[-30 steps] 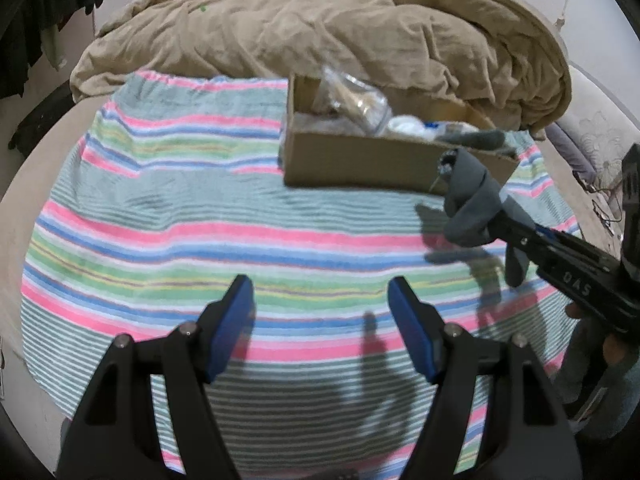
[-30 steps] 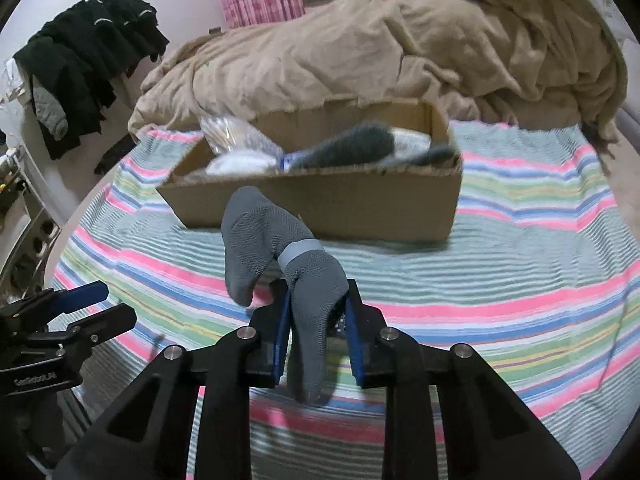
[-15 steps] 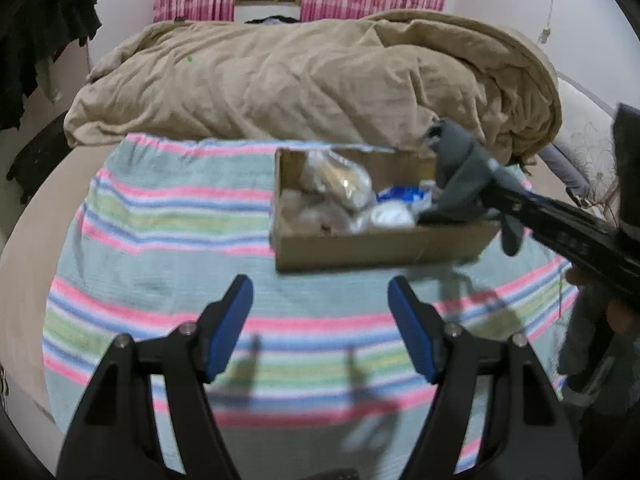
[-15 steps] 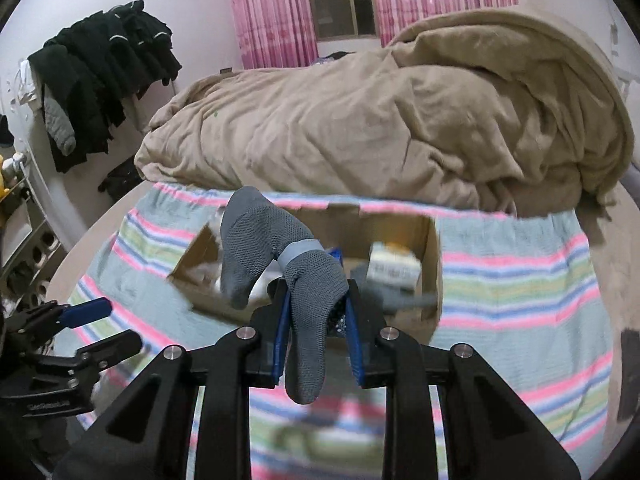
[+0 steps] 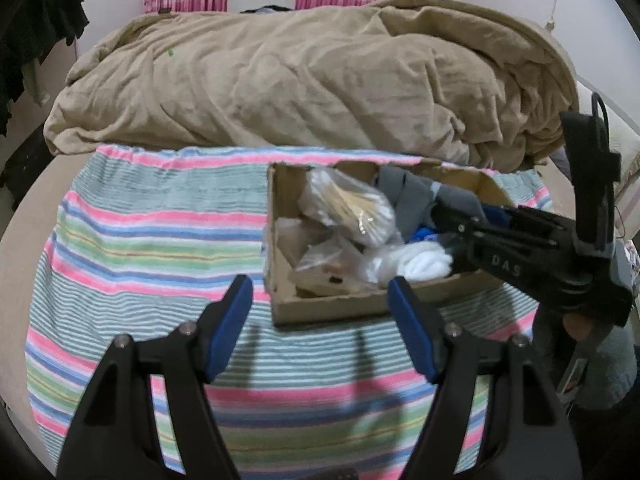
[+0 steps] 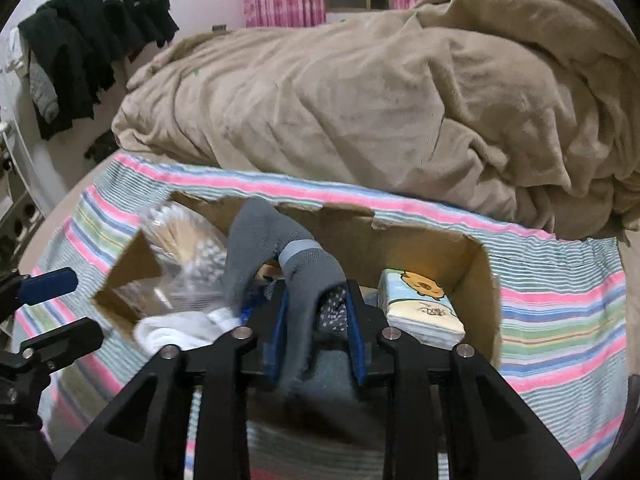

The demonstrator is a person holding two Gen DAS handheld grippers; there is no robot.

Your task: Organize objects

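A grey sock (image 6: 276, 248) hangs between the fingers of my right gripper (image 6: 316, 320), over the inside of an open cardboard box (image 6: 486, 280). The jaws have parted a little and the sock lies loose between them; whether they still pinch it is unclear. In the left wrist view the sock (image 5: 408, 200) and right gripper (image 5: 448, 220) are over the box (image 5: 320, 308). My left gripper (image 5: 320, 320) is open and empty above the striped towel (image 5: 160, 240), in front of the box.
The box holds a clear bag of wooden sticks (image 5: 352, 208), white socks (image 5: 420, 260) and a tissue pack (image 6: 420, 304). A bunched tan duvet (image 5: 300, 80) lies behind the box. Dark clothes (image 6: 88, 40) hang at the far left.
My right gripper carried the sock forward and down into the box, and its jaws have widened slightly. The left gripper drew closer to the box and stayed open.
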